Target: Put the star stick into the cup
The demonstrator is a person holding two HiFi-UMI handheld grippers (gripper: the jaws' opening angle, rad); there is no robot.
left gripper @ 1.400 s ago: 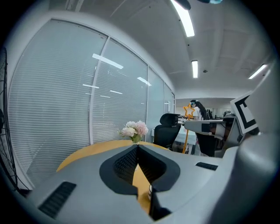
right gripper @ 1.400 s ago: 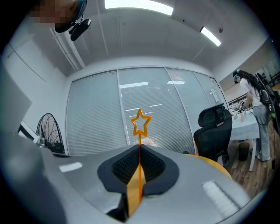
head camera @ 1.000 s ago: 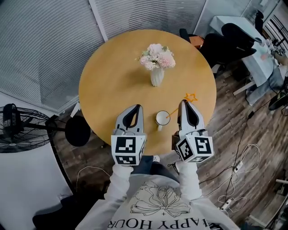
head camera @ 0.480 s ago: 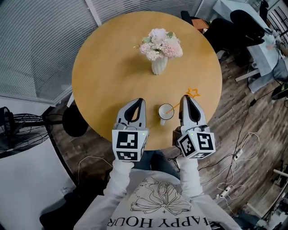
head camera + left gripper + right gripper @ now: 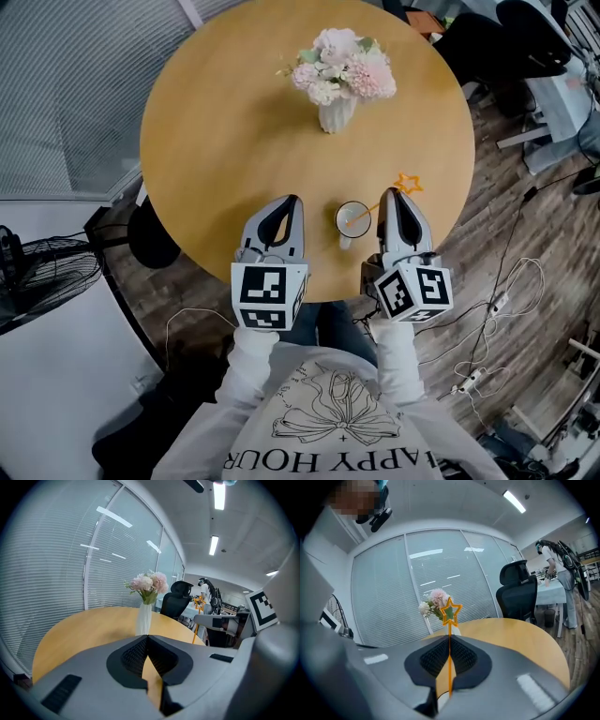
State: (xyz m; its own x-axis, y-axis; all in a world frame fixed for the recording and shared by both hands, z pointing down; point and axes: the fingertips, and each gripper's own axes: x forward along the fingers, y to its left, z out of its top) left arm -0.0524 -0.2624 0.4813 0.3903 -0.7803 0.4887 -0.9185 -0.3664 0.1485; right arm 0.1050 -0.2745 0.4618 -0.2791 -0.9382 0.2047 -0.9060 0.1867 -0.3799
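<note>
A white cup (image 5: pixel 352 221) stands near the front edge of the round wooden table (image 5: pixel 225 122), between my two grippers. My right gripper (image 5: pixel 394 193) is just right of the cup and shut on the thin orange star stick (image 5: pixel 382 200). The star (image 5: pixel 407 183) points up and away. The stick slants down left, and its lower end reaches the cup's mouth. In the right gripper view the stick (image 5: pixel 450 663) runs up between the closed jaws of the gripper (image 5: pixel 450 639). My left gripper (image 5: pixel 289 201) (image 5: pixel 147 638) is left of the cup, shut and empty.
A white vase of pink flowers (image 5: pixel 338 84) stands at the table's middle, beyond the cup. Black office chairs (image 5: pixel 487 47) sit at the far right. A fan (image 5: pixel 28 272) stands left of the table. Cables (image 5: pixel 506 300) lie on the wooden floor at the right.
The head view has drifted, so the table sits higher in the picture. Both grippers, the cup and the stick keep their places relative to one another.
</note>
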